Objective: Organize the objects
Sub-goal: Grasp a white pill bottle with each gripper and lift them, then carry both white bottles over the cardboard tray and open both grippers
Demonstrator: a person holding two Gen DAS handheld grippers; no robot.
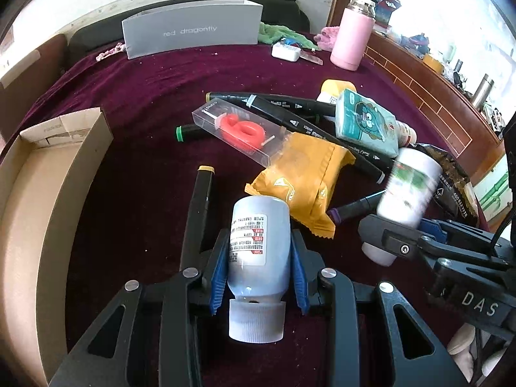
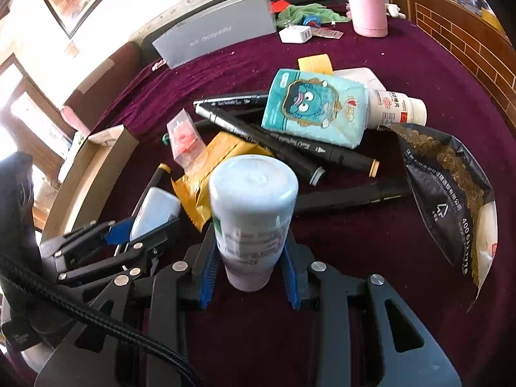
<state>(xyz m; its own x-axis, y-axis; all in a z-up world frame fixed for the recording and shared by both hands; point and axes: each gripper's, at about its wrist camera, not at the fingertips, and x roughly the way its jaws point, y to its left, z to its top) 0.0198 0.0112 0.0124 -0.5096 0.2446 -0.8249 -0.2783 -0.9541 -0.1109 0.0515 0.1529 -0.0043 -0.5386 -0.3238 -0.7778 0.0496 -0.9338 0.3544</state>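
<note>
My left gripper (image 1: 259, 251) is shut on a pale blue bottle (image 1: 258, 245), white cap towards the camera, low over the purple cloth. My right gripper (image 2: 250, 254) is shut on a white bottle with a green label (image 2: 253, 203), held raised; it shows blurred in the left wrist view (image 1: 408, 183). Ahead lies a pile: a yellow snack packet (image 1: 306, 177), a clear box with a red candle (image 1: 242, 130), black markers (image 1: 290, 103), a teal tissue pack (image 1: 364, 119), a white pill bottle (image 2: 396, 108) and a black bag (image 2: 448, 190).
An open cardboard box (image 1: 42, 174) stands at the left. A grey box (image 1: 193, 29), a white charger (image 1: 285, 52), a green cloth (image 1: 280, 30) and a pink flask (image 1: 351, 35) stand at the back. A wooden ledge (image 1: 419, 90) runs along the right.
</note>
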